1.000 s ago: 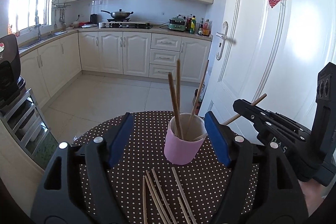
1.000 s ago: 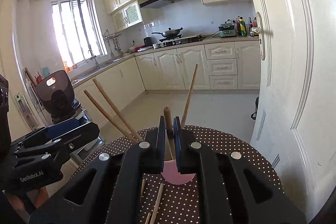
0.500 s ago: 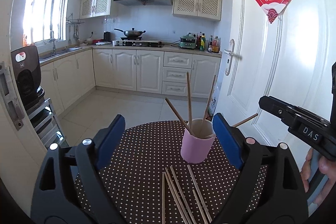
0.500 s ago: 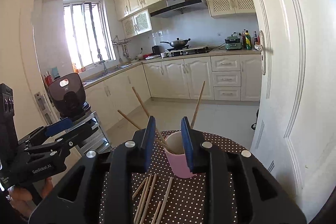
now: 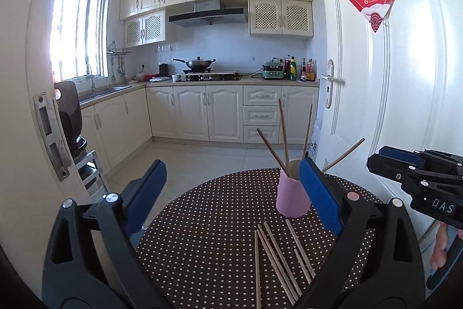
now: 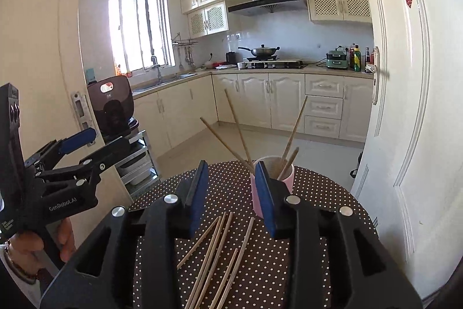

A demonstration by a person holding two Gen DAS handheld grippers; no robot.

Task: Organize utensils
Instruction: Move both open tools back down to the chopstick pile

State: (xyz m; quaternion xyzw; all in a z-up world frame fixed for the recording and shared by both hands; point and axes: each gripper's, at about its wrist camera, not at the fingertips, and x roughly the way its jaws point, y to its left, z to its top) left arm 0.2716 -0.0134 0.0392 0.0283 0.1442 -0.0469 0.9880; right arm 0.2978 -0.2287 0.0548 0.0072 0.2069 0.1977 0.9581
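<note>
My left gripper (image 5: 231, 193) is spread wide, nothing between the blue pads (image 5: 319, 194) — it hangs above the near edge of the round polka-dot table (image 5: 208, 222). My right gripper (image 6: 231, 194) is parted too, narrower than the left, also w/ nothing in it; its right pad sits in front of the pink cup (image 6: 272, 181) in the right wrist view. The cup stands upright toward the far side of the table w/ four chopsticks in cup (image 5: 285, 135) fanned out, one leaning far to the right. The loose chopsticks (image 5: 277, 259) lie flat on the cloth just on my side of the cup, roughly parallel, some touching — approx. five or six, can't count exactly. Kitchen cabinets (image 5: 208, 112) and a white door (image 5: 405, 106) are behind.
</note>
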